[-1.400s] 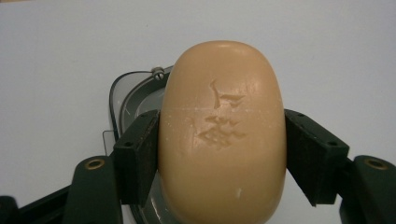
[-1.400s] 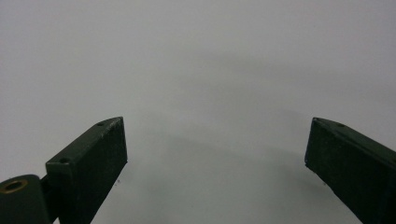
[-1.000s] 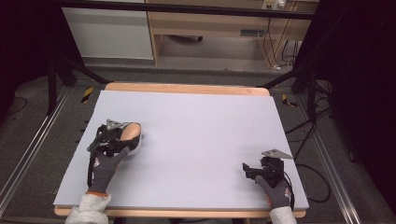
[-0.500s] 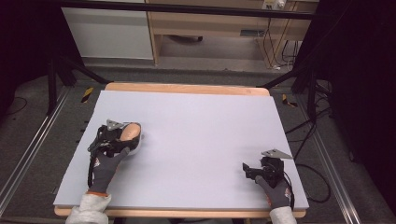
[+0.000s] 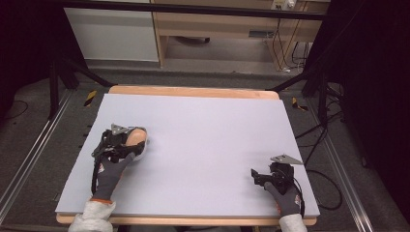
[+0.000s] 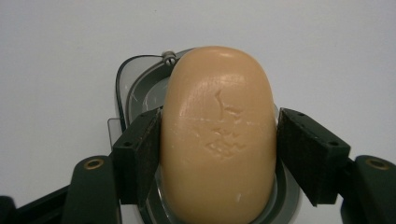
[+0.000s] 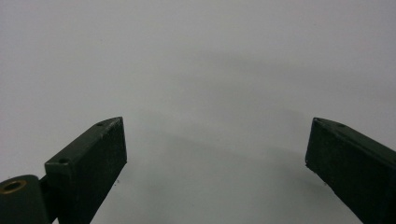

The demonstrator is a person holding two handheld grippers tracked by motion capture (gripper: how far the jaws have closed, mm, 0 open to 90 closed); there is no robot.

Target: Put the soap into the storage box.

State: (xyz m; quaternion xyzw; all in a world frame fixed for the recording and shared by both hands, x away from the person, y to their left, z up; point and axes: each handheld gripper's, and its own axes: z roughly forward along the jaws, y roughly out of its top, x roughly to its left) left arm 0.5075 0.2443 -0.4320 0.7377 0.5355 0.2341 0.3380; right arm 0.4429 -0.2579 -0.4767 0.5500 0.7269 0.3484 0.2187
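The left gripper (image 6: 219, 154) is clamping the tan soap bar (image 6: 218, 135) above its clear dish (image 6: 135, 88), while the right gripper (image 7: 217, 161) is gaping over the bare table (image 5: 208, 130).

Tan soap (image 6: 218, 135), blk jaws, grey dish (image 6: 135, 93)

In the high view the table (image 5: 203, 145) takes up the middle of the frame. The left gripper (image 5: 126, 144) sits at its lower left and the right gripper (image 5: 263, 176) at its lower right, well apart. In the left gripper view a soap bar (image 6: 217, 135) lies at centre between both jaws, over what seems to be a dish (image 6: 135, 88) whose rim shows at upper left.
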